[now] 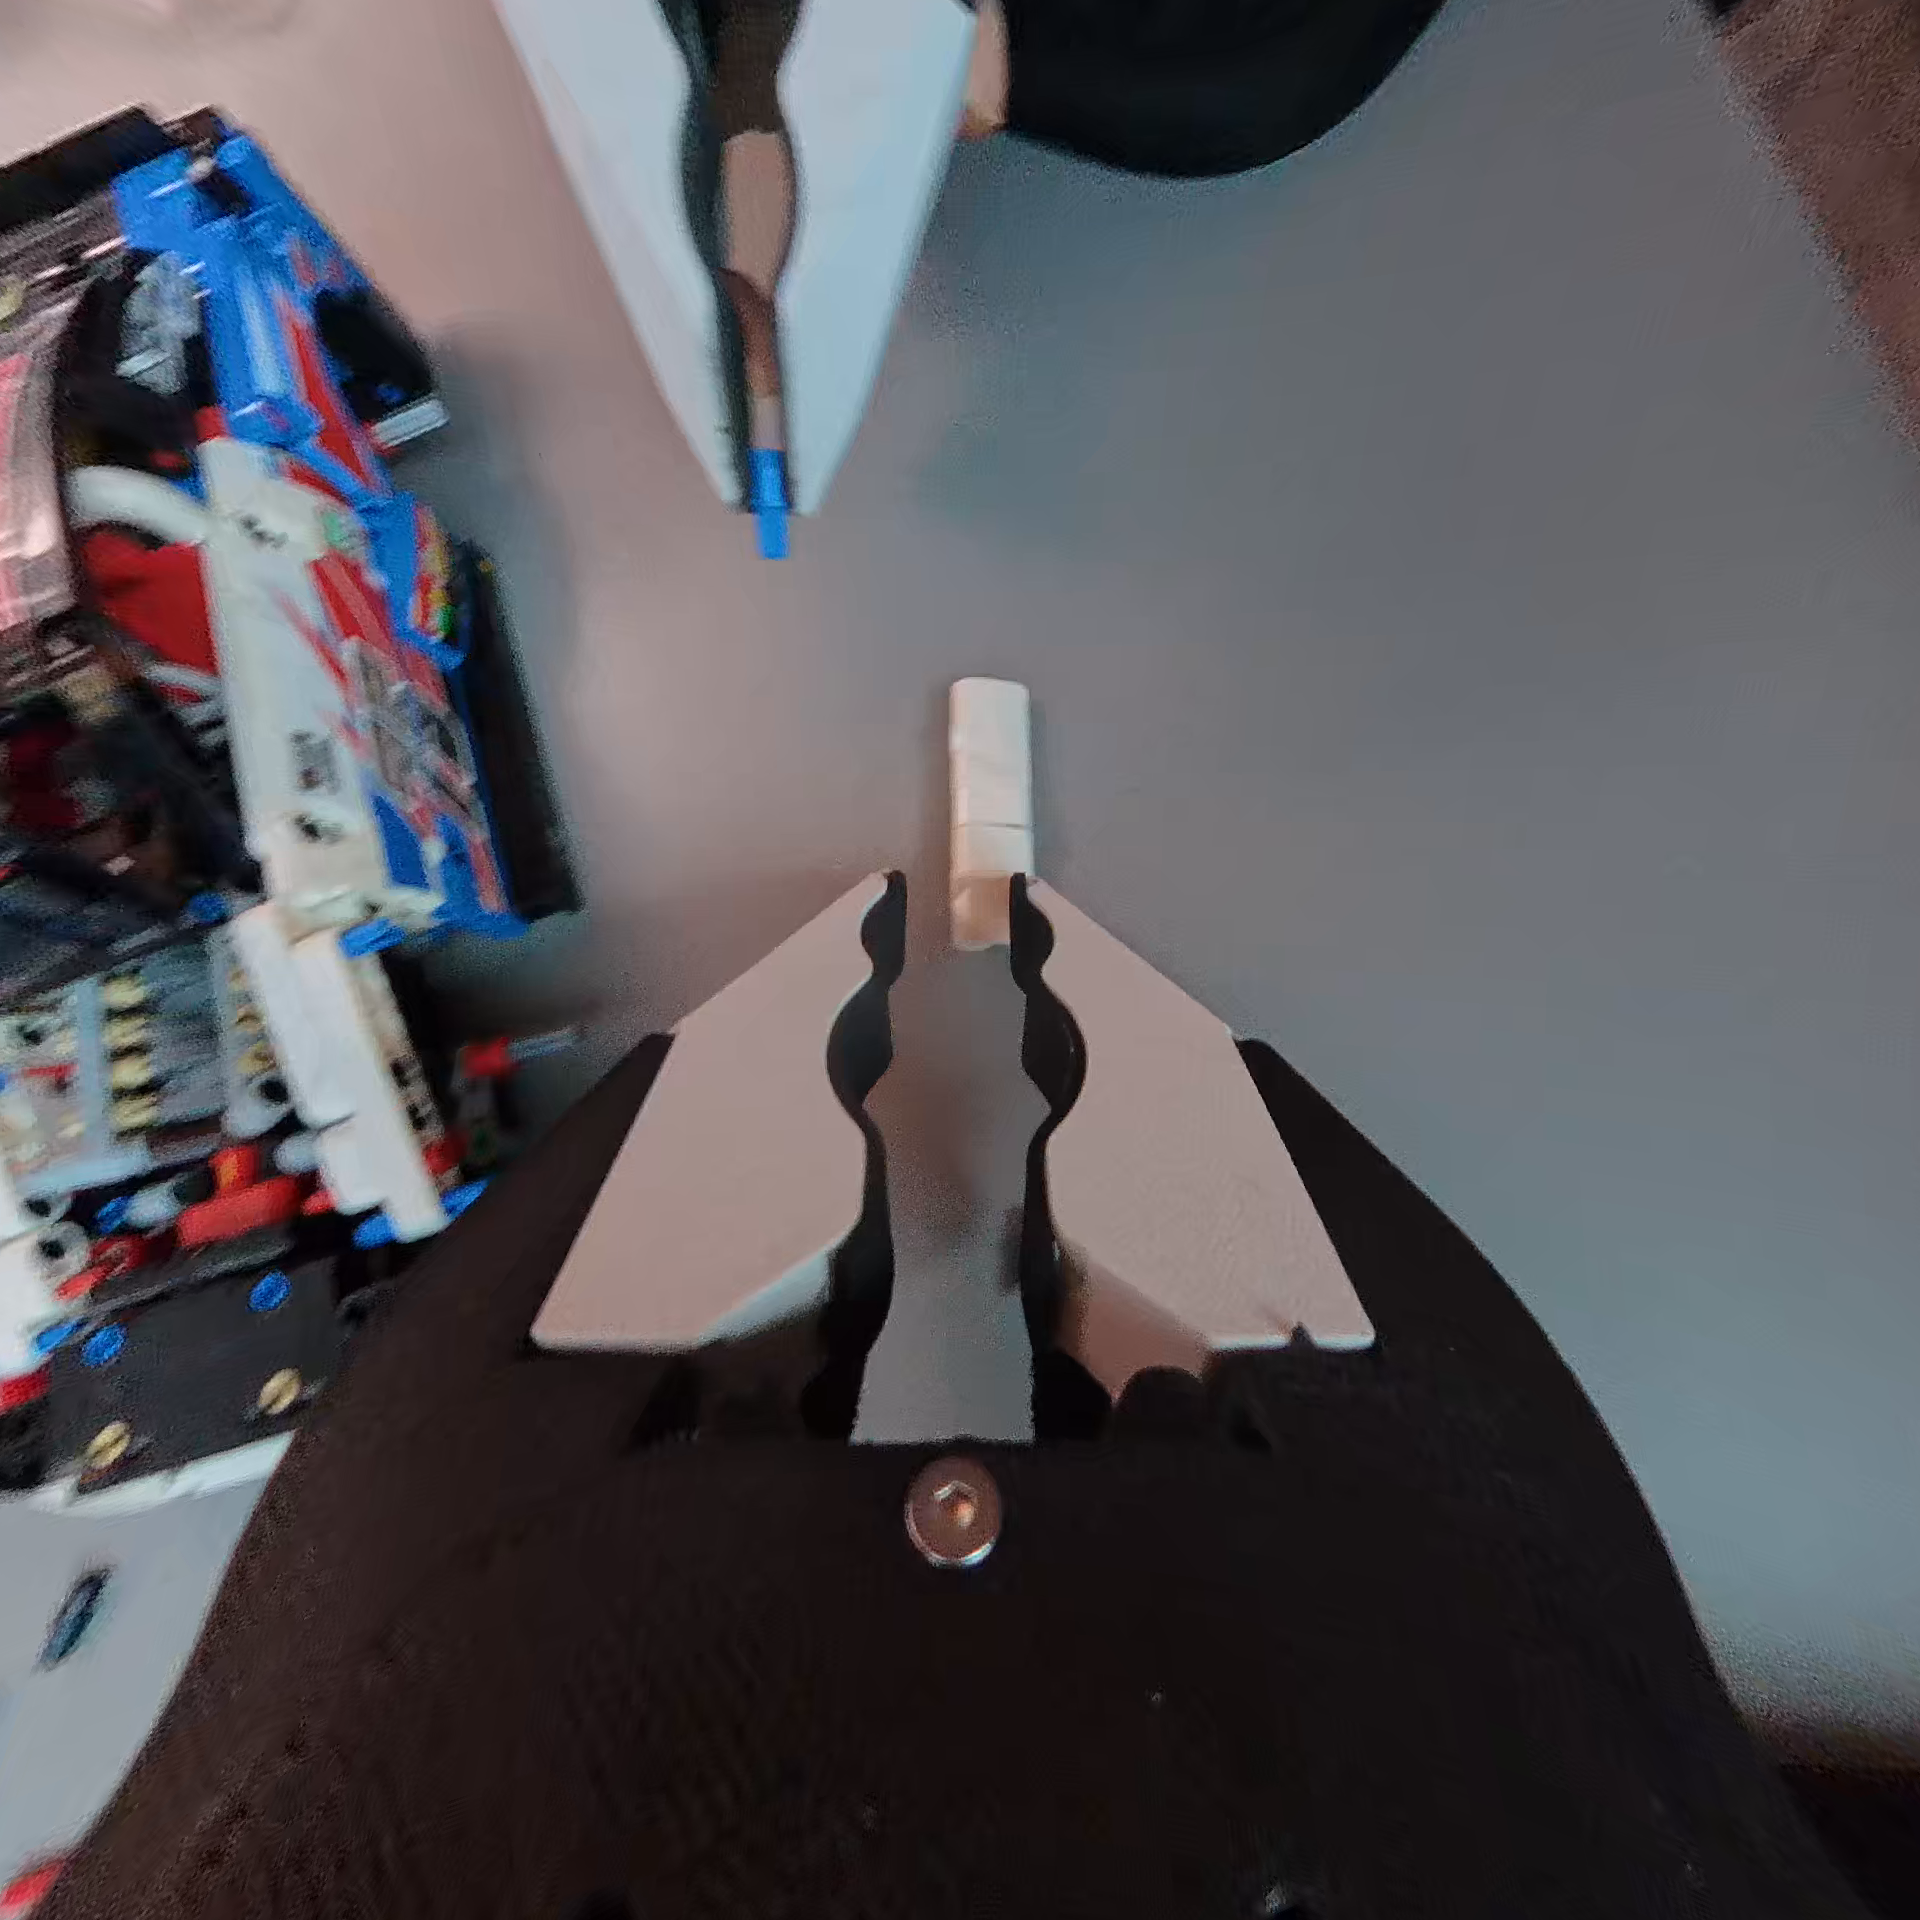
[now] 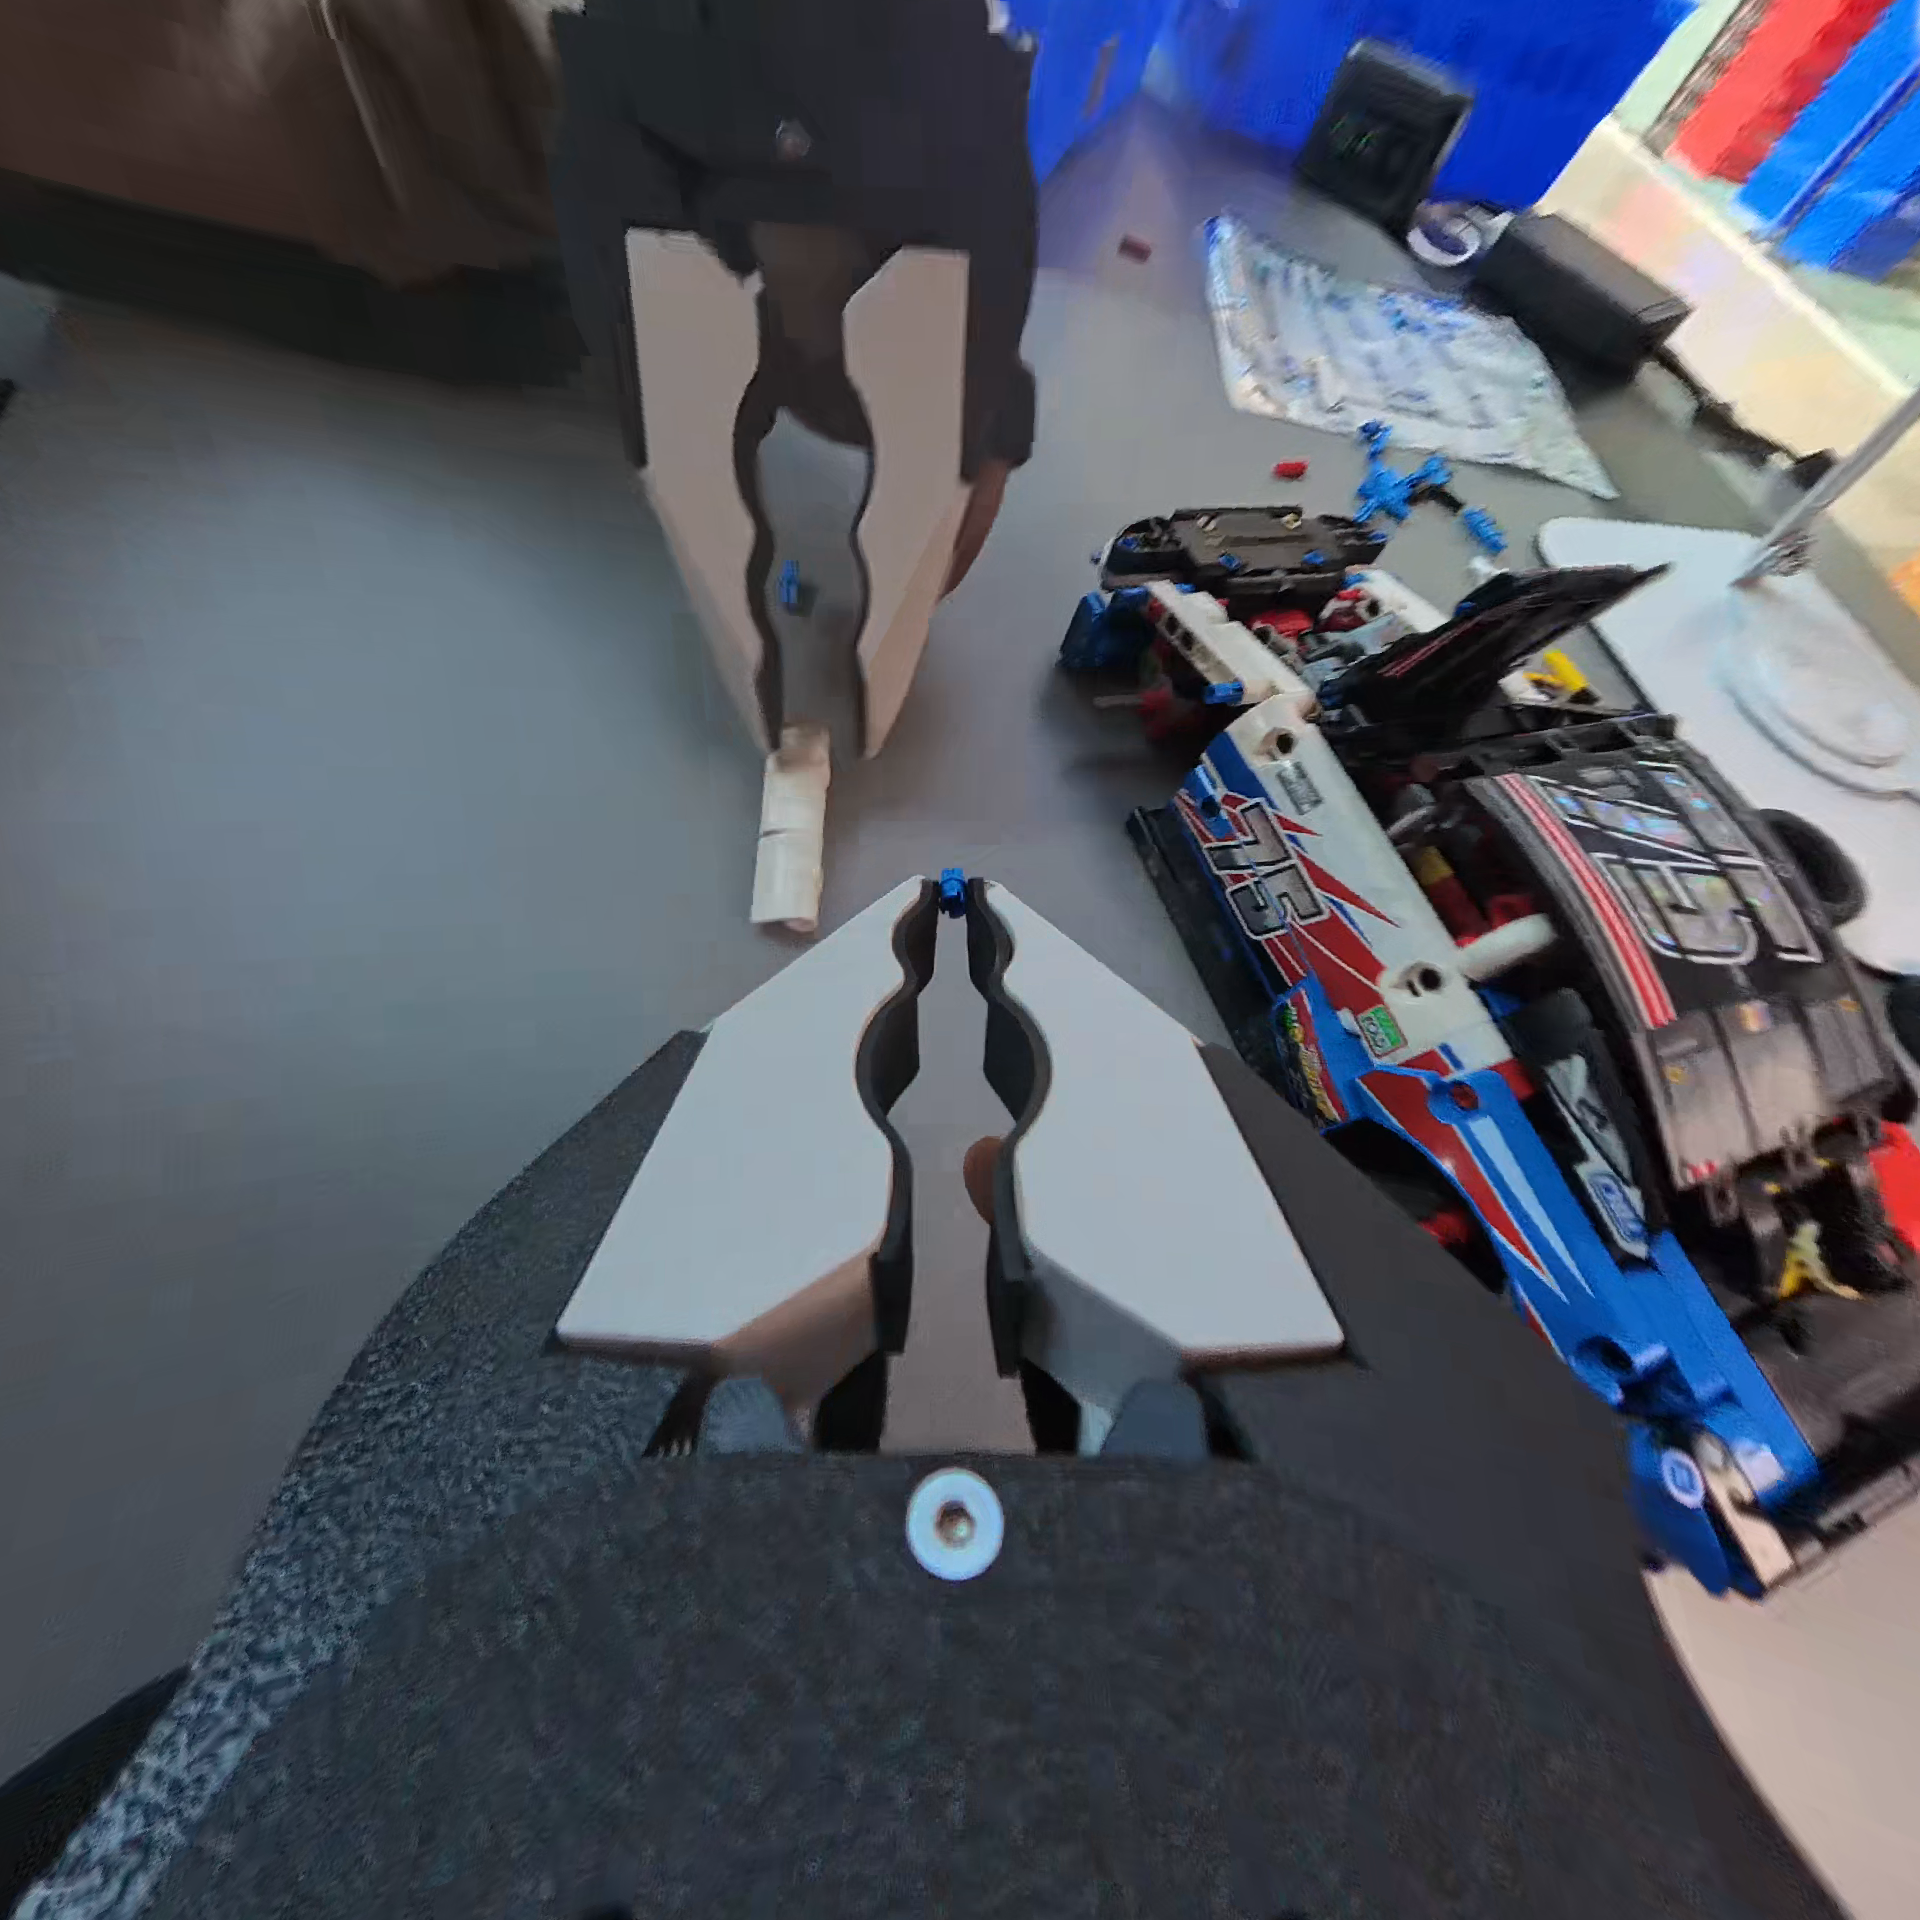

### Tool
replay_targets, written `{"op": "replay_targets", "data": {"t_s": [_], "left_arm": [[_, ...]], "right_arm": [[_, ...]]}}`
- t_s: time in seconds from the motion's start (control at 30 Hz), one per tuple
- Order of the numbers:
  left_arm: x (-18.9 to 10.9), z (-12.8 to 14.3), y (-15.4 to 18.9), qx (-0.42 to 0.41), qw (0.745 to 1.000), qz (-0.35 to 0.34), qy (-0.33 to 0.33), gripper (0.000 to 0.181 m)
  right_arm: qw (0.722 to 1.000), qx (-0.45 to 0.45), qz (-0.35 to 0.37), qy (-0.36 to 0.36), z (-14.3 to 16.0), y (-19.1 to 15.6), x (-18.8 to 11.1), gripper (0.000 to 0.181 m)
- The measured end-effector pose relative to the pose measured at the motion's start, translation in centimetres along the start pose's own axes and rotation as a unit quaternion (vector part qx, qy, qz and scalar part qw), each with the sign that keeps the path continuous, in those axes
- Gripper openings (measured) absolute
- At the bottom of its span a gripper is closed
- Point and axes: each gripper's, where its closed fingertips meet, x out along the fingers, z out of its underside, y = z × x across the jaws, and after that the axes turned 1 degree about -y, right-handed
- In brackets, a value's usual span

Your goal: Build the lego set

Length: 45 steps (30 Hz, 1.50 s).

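A white Lego beam point(image 1: 989, 790) lies on the grey table point(image 1: 1455, 831). My left gripper point(image 1: 956, 883) has its jaws a little apart around the beam's near end; the beam rests against the right finger with a gap on the left. It also shows in the right wrist view point(image 2: 816, 743), with the beam point(image 2: 790, 842) at its tips. My right gripper point(image 2: 951, 888) is shut on a small blue pin point(image 2: 951, 899), held near the beam's far end. It shows in the left wrist view point(image 1: 769, 499) with the pin point(image 1: 770, 514). The partly built blue, white and red race car point(image 2: 1455, 935) lies to the right.
The car point(image 1: 312, 675) fills the left of the left wrist view. A crumpled clear bag point(image 2: 1382, 364), loose blue parts point(image 2: 1403, 488), a small red part point(image 2: 1290, 470) and black boxes point(image 2: 1382, 125) lie beyond it. Another blue pin point(image 2: 790, 587) lies behind the left gripper. My right fingertips sit around 7 centimeters from my left ones.
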Motion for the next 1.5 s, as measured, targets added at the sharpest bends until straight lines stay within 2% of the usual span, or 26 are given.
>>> {"op": "replay_targets", "data": {"t_s": [0.03, 0.1, 0.17, 0.3, 0.37, 0.43, 0.5, 0.57, 0.73, 0.9, 0.97, 1.13, 1.23, 1.33, 1.4, 1.5], "left_arm": [[-0.6, 0.7, -1.9, -0.003, 0.998, -0.053, -0.015, 0.019], [-2.6, 1.5, -6.1, -0.024, 0.983, -0.181, -0.018, 0.008], [-4.1, 1.7, -6.9, -0.061, 0.976, -0.21, -0.008, 0.005], [-3.6, 1.5, -3.3, -0.133, 0.982, -0.132, -0.01, 0.02], [-2.6, 1.3, -0.8, -0.153, 0.985, -0.079, -0.025, 0.029], [-1.6, 0.8, 1.0, -0.161, 0.985, -0.048, -0.03, 0.039], [-0.9, 0.5, 1.7, -0.156, 0.986, -0.047, -0.039, 0.048], [-0.5, 0.4, 1.5, -0.147, 0.986, -0.06, -0.043, 0.061], [0.7, 0.1, 1.0, -0.144, 0.987, -0.061, -0.043, 0.062], [1.1, 0.1, 0.5, -0.132, 0.99, -0.03, -0.047, 0.073], [1.2, 0.3, 0.6, -0.143, 0.989, -0.001, -0.04, 0.071], [1.1, 0.4, 0.0, -0.138, 0.99, -0.001, -0.031, 0.057], [1.1, 0.3, 0.0, -0.13, 0.991, -0.003, -0.022, 0.057], [0.5, -0.4, 0.0, -0.107, 0.994, -0.018, 0.024, 0.057], [-0.5, -1.7, -0.3, -0.095, 0.992, -0.038, 0.072, 0.057], [-2.5, -4.5, -1.1, -0.062, 0.984, -0.089, 0.143, 0.057]], "right_arm": [[0.999, -0.008, -0.019, -0.025, 0.5, -0.2, 0.8, 0.004], [0.997, -0.015, -0.05, -0.064, 1.2, -0.5, 2.0, 0.003], [0.994, -0.021, -0.068, -0.087, 1.6, -0.9, 2.9, 0.003], [0.987, -0.052, -0.087, -0.126, 1.6, -2.8, 3.8, 0.003], [0.986, -0.074, -0.107, -0.106, 0.8, -4.6, 4.0, 0.003], [0.989, -0.051, -0.129, -0.058, -0.4, -5.5, 3.6, 0.003], [0.991, -0.011, -0.131, -0.028, -0.8, -4.7, 3.0, 0.003], [0.993, 0.014, -0.104, -0.047, 0.6, -2.8, 2.5, 0.003], [0.991, -0.022, -0.027, -0.126, 3.1, -0.6, 2.1, 0.004], [0.987, -0.014, -0.022, -0.159, 3.5, -0.6, 2.1, 0.004], [0.985, 0.001, -0.027, -0.169, 3.7, -0.7, 2.0, 0.006], [0.981, 0.027, -0.035, -0.19, 4.0, -0.8, 1.8, 0.009], [0.986, 0.029, -0.024, -0.164, 3.4, -0.4, 1.8, 0.011], [0.995, 0.049, -0.031, -0.085, 1.0, -0.7, 1.5, 0.014], [0.987, 0.143, -0.065, -0.022, -1.1, -1.3, 1.3, 0.016], [0.952, 0.276, -0.121, 0.054, -3.4, -1.4, 1.3, 0.026]]}}
